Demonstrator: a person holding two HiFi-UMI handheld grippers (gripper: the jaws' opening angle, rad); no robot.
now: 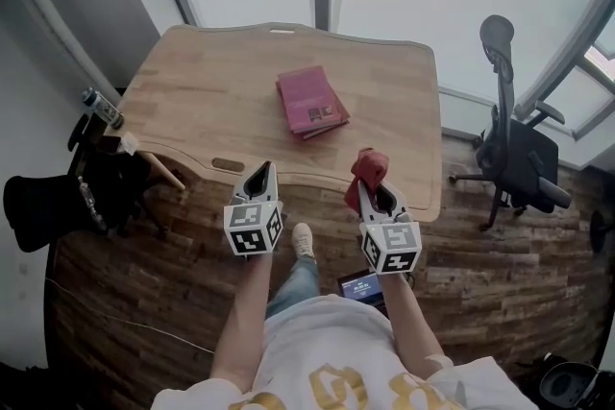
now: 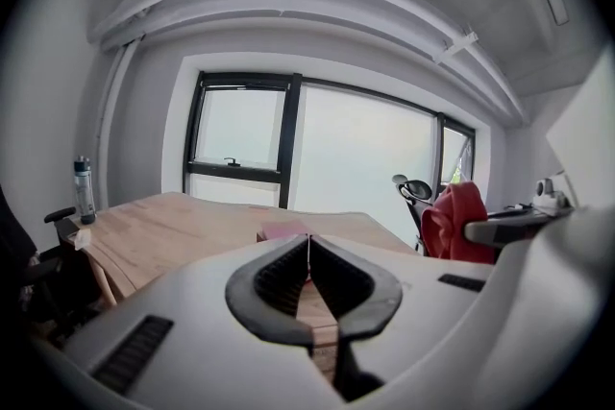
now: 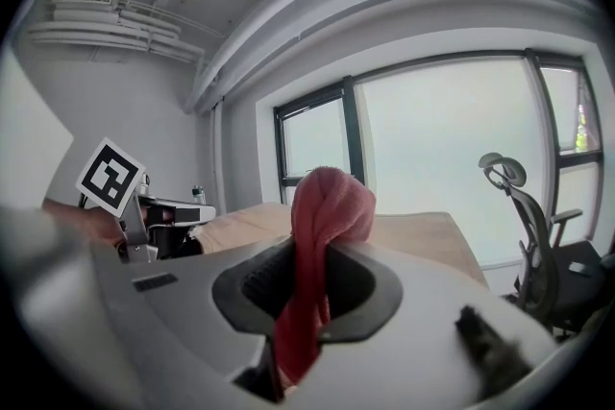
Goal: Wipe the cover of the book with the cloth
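Low in frame, the right tool (image 1: 373, 191) is clamping the cloth (image 1: 369, 166) and the left tool (image 1: 259, 174) is sitting closed, empty. The book (image 1: 311, 101) is lying unheld mid-frame on the worktop (image 1: 207, 82), likely sliding once wiped.

A white T-shirt (image 1: 327, 341) with gold lettering, blue jeans (image 1: 293, 285) and a pale shoe (image 1: 303, 240) are worn at lower centre. The left gripper (image 1: 261, 170) and right gripper (image 1: 372, 187) are cased in pale grey, with black-marked white cubes (image 1: 253, 228).

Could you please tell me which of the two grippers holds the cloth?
The right gripper, clamped on the red cloth; the left gripper is shut and empty.
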